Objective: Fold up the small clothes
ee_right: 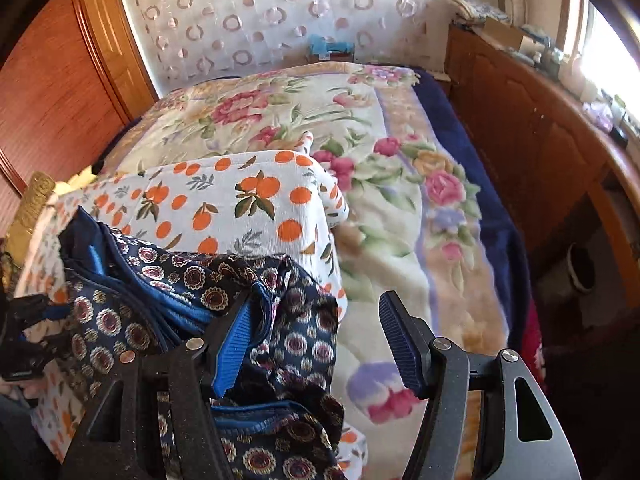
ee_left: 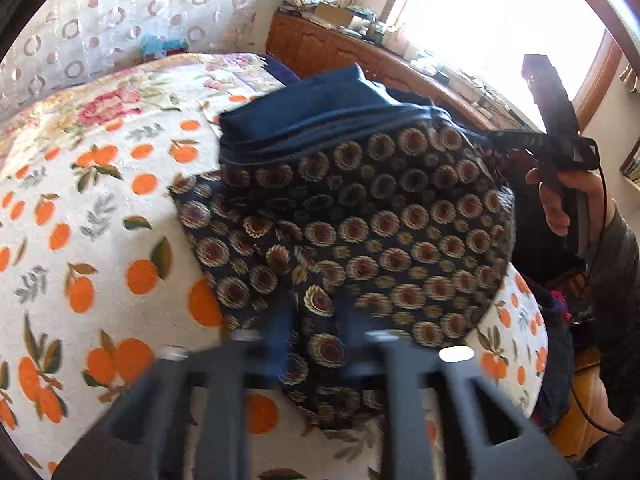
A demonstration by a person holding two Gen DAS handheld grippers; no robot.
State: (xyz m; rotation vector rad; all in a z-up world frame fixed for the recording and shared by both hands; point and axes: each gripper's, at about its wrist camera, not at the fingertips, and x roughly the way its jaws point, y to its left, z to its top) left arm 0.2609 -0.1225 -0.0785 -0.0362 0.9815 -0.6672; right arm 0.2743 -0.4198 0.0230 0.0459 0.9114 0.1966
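Pinching the patterned shorts (ee_left: 352,232) hem, left gripper (ee_left: 316,344) is clenched; right gripper (ee_right: 320,340) hangs released, should grab the waistband next.

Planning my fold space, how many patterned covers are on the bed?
2: the orange-print cloth under the dark garment, and the floral blanket beyond it. Others may lie hidden underneath.

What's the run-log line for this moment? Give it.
left gripper: shut on patterned garment | right gripper: open, at garment edge | surface: orange-print cloth
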